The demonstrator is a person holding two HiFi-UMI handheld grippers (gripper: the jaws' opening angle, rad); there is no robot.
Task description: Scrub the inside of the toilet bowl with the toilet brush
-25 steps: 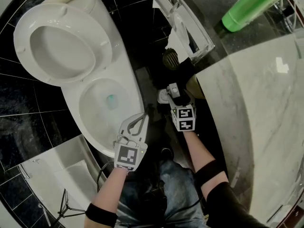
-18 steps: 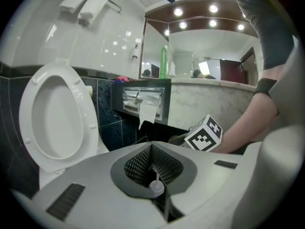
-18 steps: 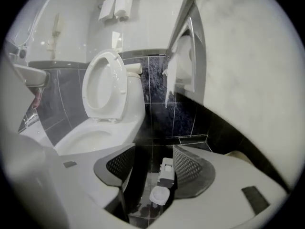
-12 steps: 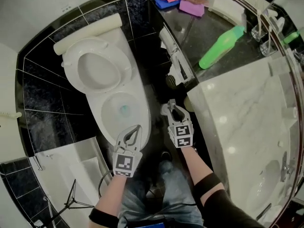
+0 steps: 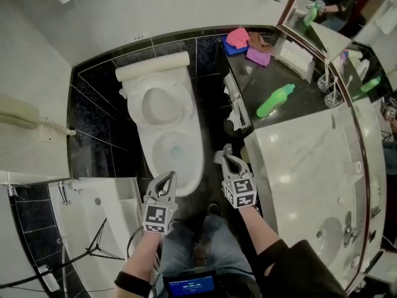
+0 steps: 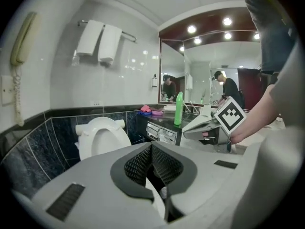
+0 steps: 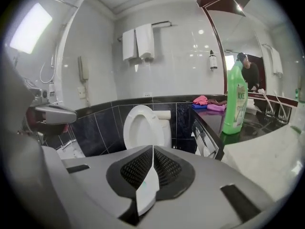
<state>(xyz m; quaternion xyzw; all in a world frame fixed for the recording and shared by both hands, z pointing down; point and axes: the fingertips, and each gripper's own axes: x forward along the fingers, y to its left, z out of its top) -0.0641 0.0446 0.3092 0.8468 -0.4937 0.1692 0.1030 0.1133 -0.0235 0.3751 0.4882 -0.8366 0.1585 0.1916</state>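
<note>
White toilet bowl [image 5: 175, 153] sits open in front. Fingers of the left gripper [image 5: 169, 175] are clenched on nothing; the right gripper [image 5: 226, 154] has just closed its fingers, empty too. No brush shows, so scrubbing could get missed.

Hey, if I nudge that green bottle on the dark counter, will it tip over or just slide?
The green bottle stands upright, tall and narrow, so a push near its top would probably tip it. The counter looks glossy, so a low push may slide it instead. It seems plastic, so likely not fragile.
</note>
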